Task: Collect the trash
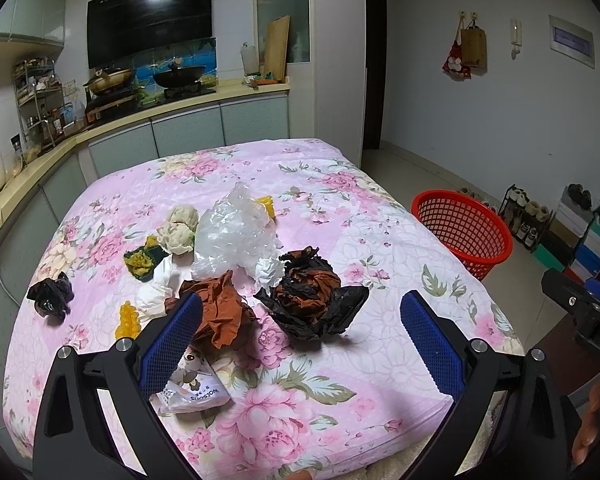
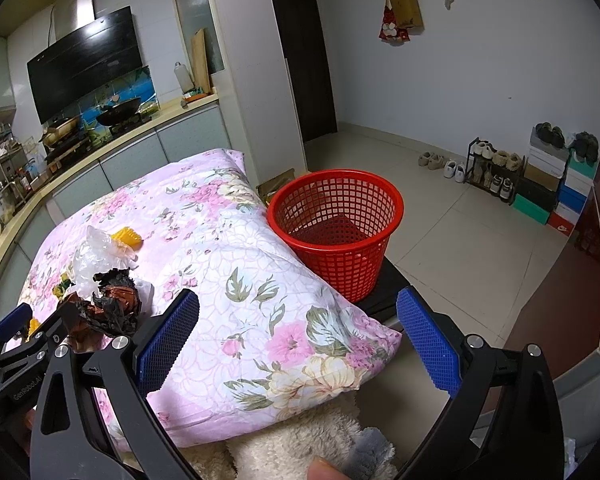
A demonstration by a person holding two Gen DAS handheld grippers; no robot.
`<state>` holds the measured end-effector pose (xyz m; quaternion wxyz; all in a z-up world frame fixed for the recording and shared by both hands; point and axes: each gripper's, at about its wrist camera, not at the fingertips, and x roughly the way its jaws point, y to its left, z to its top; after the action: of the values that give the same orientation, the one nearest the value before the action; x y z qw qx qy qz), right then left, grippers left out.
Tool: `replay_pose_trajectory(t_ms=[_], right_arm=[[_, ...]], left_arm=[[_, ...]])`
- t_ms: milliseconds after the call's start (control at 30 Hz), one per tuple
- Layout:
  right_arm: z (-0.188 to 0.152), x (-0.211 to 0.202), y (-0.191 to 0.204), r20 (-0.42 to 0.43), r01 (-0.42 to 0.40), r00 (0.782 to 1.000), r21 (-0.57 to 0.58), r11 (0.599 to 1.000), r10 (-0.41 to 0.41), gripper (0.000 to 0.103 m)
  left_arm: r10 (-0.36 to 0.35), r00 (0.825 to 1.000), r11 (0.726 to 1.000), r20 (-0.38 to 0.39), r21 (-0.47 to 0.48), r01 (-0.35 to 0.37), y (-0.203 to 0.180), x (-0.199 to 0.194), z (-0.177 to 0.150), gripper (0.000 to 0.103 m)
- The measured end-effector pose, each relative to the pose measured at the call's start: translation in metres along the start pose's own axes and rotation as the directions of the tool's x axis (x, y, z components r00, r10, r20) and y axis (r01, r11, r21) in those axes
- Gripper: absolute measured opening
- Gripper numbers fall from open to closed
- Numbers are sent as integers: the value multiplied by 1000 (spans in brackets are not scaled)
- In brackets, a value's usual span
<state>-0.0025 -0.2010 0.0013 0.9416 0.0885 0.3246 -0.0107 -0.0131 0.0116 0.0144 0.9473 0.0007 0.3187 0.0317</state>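
Trash lies on the pink floral cloth of the table (image 1: 380, 360): a black-and-orange crumpled bag (image 1: 312, 292), a brown crumpled paper (image 1: 220, 308), a clear plastic bag (image 1: 236, 232), a white paper ball (image 1: 269, 271), a small black bag (image 1: 50, 294) and a white Watsons packet (image 1: 196, 384). My left gripper (image 1: 300, 340) is open just above the near trash, empty. My right gripper (image 2: 296, 344) is open and empty over the table's right corner, facing the red mesh basket (image 2: 336, 220), which also shows in the left wrist view (image 1: 462, 228).
Toy cauliflower (image 1: 180, 228), a green-yellow sponge (image 1: 142, 260), yellow corn pieces (image 1: 128, 320) and white tissue (image 1: 156, 284) also lie on the cloth. A kitchen counter (image 1: 100, 128) runs along the left and back. A shoe rack and boxes (image 2: 540, 176) stand by the right wall.
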Motion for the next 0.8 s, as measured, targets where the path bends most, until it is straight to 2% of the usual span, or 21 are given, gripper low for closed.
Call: replay_pose_trajectory(t_ms=[800], right_arm=[[-1,1,-1,-3,-1,1000,2,1000,1,96]], left_arm=[[1,1000,1000,-2,1,-1,0,2,-2,96]])
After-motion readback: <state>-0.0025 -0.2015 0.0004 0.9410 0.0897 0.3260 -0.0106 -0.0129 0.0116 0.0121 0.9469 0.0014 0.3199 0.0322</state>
